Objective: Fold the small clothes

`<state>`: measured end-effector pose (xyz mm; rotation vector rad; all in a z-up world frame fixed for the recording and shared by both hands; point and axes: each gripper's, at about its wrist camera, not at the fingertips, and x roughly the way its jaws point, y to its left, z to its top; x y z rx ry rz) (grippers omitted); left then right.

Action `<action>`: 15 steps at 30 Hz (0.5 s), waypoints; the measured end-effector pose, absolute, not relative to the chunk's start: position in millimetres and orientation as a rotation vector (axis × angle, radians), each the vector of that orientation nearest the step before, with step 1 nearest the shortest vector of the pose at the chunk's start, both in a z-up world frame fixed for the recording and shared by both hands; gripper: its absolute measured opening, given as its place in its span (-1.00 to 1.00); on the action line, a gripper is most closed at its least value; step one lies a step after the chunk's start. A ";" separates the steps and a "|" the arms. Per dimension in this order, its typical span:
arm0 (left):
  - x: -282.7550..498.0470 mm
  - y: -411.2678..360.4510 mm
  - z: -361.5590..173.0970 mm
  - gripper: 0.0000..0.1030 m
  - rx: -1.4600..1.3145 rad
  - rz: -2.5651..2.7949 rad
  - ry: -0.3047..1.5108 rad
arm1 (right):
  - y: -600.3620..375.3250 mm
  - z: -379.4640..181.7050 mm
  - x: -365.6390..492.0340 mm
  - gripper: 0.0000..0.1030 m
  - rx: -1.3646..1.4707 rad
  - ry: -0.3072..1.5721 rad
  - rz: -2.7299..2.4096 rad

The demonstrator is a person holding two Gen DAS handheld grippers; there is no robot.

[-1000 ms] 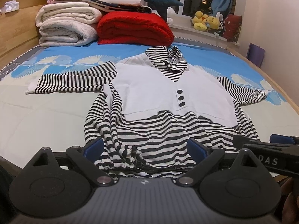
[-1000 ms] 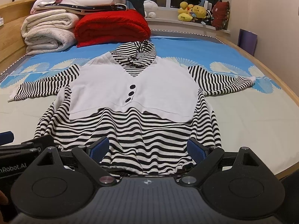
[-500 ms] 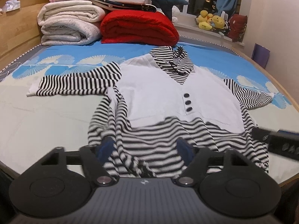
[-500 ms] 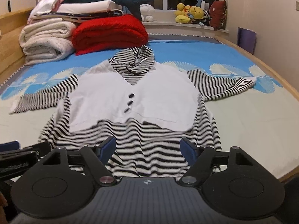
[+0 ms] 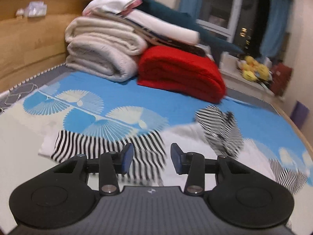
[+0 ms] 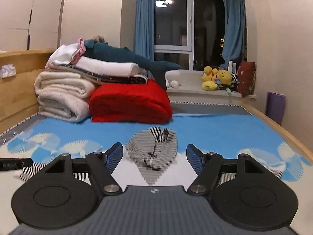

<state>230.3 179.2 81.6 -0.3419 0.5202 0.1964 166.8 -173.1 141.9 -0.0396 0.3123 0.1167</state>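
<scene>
Where a second ago both cameras looked down on the hem of the striped top (image 5: 187, 137) from the near edge of the bed (image 5: 176, 101), they now look across its upper half: the left view takes in the left sleeve (image 5: 101, 146) and the striped collar (image 5: 219, 129), the right view the collar (image 6: 156, 148) straight ahead. Both hands have risen and travelled forward over the garment, the left one swinging toward the sleeve side.

Meanwhile the left claw (image 5: 151, 157) has narrowed from wide open to roughly half and its jaws are closing at this moment; the sleeve lies beyond and below the blue pads, not pinched between them, so it holds nothing. The right claw (image 6: 154, 157) has eased in a little from its widest and now stands well apart, also empty, with the collar seen through the gap and not touched. Its neighbour's black arm shows at the left edge of the right view.

Lying flat on the blue and white bedcover, the top is spread face up with both sleeves out to the sides, well short of the folded blankets (image 5: 101, 58) and the red blanket (image 6: 131, 101) at the far end. Motion blur smears the stripes, so whether the hem has been disturbed cannot be told, and it is out of view now.

By my reading no fold has been made yet; the shift suggests the sleeve is the first thing to be taken and laid inward.
</scene>
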 end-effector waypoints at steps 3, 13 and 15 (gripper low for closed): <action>290.1 228.7 76.0 -0.09 -0.299 0.296 0.561 | -165.4 143.1 205.2 0.41 -0.025 0.303 0.146; 331.1 376.2 -16.5 -0.03 -0.464 0.593 0.759 | -139.0 66.2 286.0 -0.02 -0.080 0.449 0.207; 333.9 403.0 -32.7 -0.01 -0.550 0.607 0.803 | -138.3 57.9 301.1 -0.12 -0.053 0.496 0.242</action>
